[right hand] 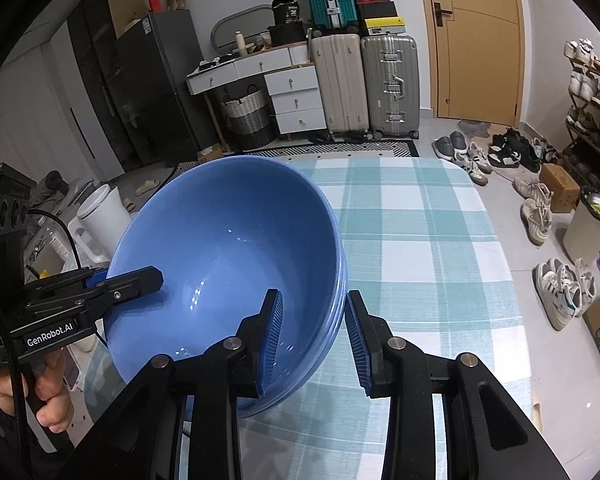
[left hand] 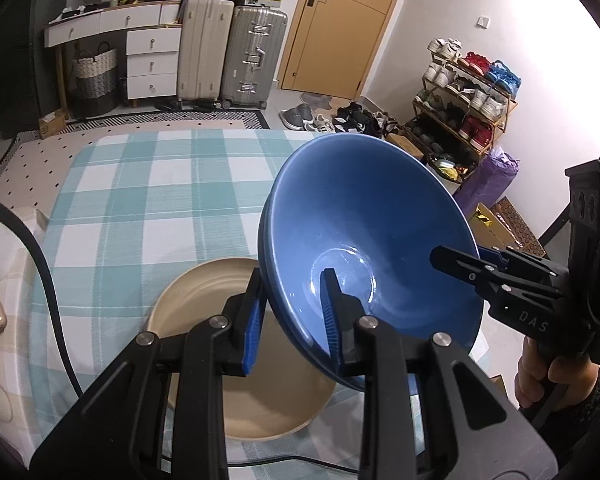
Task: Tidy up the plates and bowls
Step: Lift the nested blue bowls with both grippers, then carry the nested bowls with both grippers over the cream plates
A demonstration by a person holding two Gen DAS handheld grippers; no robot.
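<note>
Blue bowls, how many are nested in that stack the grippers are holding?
3, judging by the rim edges: the blue bowls sit nested in one tilted stack above the beige plate, between both grippers. More could be hidden inside the stack.

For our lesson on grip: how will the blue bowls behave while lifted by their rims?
The blue bowls look glazed and shiny, so probably slippery. Several are nested, likely heavy and apt to shift. Left gripper and right gripper straddle opposite rims.
</note>
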